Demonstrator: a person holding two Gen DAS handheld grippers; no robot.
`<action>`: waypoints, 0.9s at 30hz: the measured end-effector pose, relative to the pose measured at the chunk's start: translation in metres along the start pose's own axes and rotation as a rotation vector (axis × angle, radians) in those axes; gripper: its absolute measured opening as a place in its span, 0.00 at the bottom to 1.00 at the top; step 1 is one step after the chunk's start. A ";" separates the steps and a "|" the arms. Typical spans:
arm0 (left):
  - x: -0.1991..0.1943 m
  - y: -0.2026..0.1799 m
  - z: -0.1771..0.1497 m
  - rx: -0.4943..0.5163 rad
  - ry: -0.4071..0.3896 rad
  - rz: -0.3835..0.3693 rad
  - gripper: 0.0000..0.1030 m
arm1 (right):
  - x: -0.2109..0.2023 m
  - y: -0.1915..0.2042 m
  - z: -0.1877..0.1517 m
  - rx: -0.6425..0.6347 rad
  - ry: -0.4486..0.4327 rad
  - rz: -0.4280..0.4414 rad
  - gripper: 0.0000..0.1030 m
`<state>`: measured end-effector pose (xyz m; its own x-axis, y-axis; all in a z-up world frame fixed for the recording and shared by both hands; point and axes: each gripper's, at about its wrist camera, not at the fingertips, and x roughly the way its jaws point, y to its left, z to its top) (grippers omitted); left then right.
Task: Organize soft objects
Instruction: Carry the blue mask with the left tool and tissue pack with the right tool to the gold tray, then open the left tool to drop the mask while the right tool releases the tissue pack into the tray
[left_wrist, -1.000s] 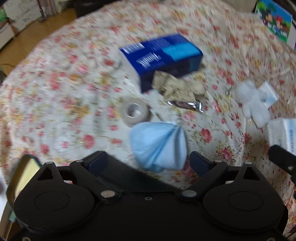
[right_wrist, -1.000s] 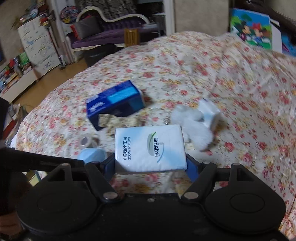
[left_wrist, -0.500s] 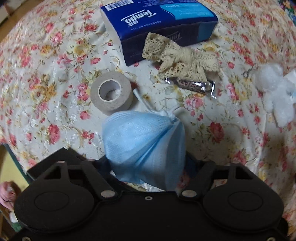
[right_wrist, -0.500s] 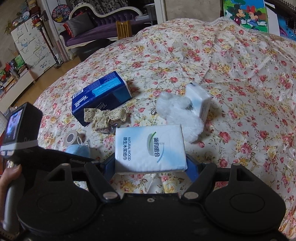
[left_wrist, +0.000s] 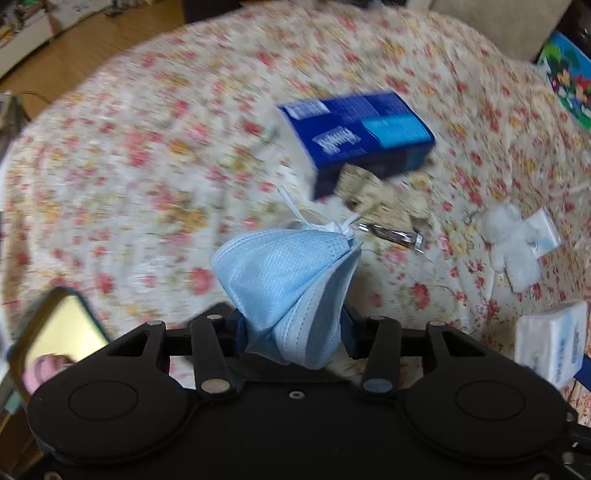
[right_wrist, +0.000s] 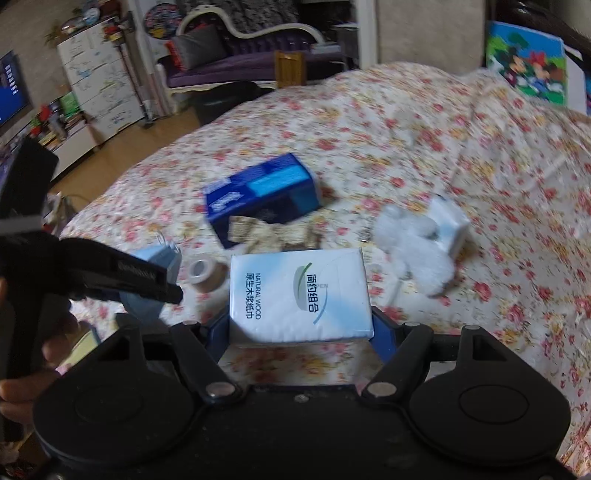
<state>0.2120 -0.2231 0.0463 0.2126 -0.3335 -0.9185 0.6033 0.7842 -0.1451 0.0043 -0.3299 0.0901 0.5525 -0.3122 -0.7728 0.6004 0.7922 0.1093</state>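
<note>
Left hand-held gripper (left_wrist: 291, 326): clamped on the folded blue face mask (left_wrist: 286, 291), which is lifted clear of the floral bedspread (left_wrist: 147, 177); the mask's white ear loops stick up at its 12 o'clock.

Right hand-held gripper (right_wrist: 300, 338): closed around a white tissue pack (right_wrist: 300, 295), held above the bed.

On the bedspread, left wrist view: a dark blue tissue box (left_wrist: 356, 134) at 1 o'clock from the mask, a beige lace piece (left_wrist: 380, 195) touching its near edge, and a small foil-wrapped item (left_wrist: 393, 234) just beside the lace. The white plush toy (left_wrist: 511, 245) lies at 3 o'clock, touching a small white packet (left_wrist: 545, 230).

Right wrist view: the tape roll (right_wrist: 205, 273) sits at 9 o'clock of the held pack, near the mask. Motion blur is heavy; the foil item's identity is uncertain, possibly a wrapped snack.
</note>
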 end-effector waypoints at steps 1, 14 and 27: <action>-0.007 0.008 -0.003 -0.010 -0.014 0.010 0.46 | -0.003 0.009 -0.001 -0.018 -0.002 0.009 0.72; -0.041 0.138 -0.068 -0.243 -0.046 0.142 0.46 | -0.018 0.144 -0.037 -0.269 0.050 0.169 0.72; -0.017 0.220 -0.116 -0.399 -0.035 0.212 0.46 | -0.007 0.242 -0.082 -0.443 0.145 0.207 0.72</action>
<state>0.2525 0.0157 -0.0125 0.3298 -0.1562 -0.9310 0.2016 0.9751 -0.0922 0.0983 -0.0930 0.0707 0.5289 -0.0744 -0.8454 0.1673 0.9857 0.0179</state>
